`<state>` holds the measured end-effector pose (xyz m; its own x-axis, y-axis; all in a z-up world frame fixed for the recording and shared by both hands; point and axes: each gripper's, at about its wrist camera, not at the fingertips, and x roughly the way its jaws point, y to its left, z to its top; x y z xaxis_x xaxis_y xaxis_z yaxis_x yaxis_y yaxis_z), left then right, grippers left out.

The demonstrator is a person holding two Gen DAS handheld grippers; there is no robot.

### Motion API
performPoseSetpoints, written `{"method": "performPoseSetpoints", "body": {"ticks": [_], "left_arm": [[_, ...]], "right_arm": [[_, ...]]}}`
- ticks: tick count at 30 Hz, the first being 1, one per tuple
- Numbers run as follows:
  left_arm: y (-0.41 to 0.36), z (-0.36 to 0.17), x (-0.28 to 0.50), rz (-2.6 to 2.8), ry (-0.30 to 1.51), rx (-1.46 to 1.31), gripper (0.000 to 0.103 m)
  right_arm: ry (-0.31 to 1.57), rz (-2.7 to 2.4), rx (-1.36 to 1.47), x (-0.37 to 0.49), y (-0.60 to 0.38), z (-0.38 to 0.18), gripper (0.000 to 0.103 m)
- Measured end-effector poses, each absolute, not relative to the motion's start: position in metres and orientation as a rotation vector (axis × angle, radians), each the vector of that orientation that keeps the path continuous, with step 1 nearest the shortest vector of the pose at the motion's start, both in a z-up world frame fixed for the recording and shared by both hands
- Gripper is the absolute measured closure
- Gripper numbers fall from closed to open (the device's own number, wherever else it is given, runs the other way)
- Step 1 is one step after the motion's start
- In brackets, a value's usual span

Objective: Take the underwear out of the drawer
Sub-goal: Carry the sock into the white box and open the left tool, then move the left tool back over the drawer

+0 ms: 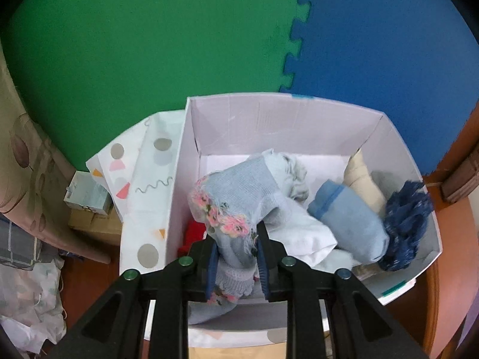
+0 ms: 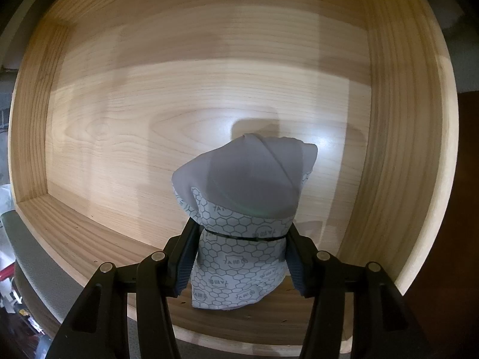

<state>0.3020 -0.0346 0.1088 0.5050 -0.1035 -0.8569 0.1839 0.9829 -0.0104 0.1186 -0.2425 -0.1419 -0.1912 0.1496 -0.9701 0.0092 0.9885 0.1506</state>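
**Two-handed unload: tips for the drop and the lift**

Left claw (image 1: 236, 251) pinching a pale blue knit piece with pink floral trim (image 1: 236, 197), hanging right over the white box (image 1: 269, 113) that already holds a rolled light blue piece (image 1: 347, 224), a cream one (image 1: 362, 179), a dark blue lacy one (image 1: 407, 224), something white (image 1: 302, 239) and a bit of red (image 1: 191, 233). Pads look just barely eased but still touching the cloth on both sides, so calling it a grip for now.

Right claw (image 2: 239, 254) pinching the grey underwear with the honeycomb-print waistband (image 2: 242, 209) inside the wooden drawer (image 2: 209, 89). Rest of the drawer floor looks bare, so probably the last item. Can't tell whether the bottom of the fabric rests on the drawer floor or hangs just above it.

Tips for this step:

- Left side: lower a touch more before spreading the pads, otherwise the knit could flop over the near wall of the box. Aiming for the gap near the red piece seems best.
- Knit loops and trim threads love to snag on ribbed pads, so open wide and pull straight up.
- Right side: lift straight up, clear the front edge of the drawer, then swing over.
- No squeezing harder; the grip sits on the thick waistband, which looks solid enough.
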Motion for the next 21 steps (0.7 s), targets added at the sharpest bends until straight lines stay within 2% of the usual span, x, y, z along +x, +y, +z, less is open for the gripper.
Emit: {"method": "performPoseSetpoints", "body": {"ticks": [4, 6, 11, 21], "left_arm": [[-0.032, 0.108, 0.302, -0.182, 1.022, 0.063, 0.073], [-0.029, 0.111, 0.303, -0.188, 1.029, 0.046, 0.063], [-0.03, 0.123, 0.293, -0.21, 1.012, 0.079, 0.052], [-0.022, 0.152, 0.236, -0.26, 0.972, 0.144, 0.051]], "right_arm": [[1.76, 0.123, 0.116, 0.118, -0.239, -0.141, 0.051], [1.759, 0.122, 0.12, 0.118, -0.239, -0.141, 0.051], [1.756, 0.116, 0.114, 0.117, -0.236, -0.14, 0.051], [1.757, 0.102, 0.109, 0.115, -0.226, -0.141, 0.051]]}}
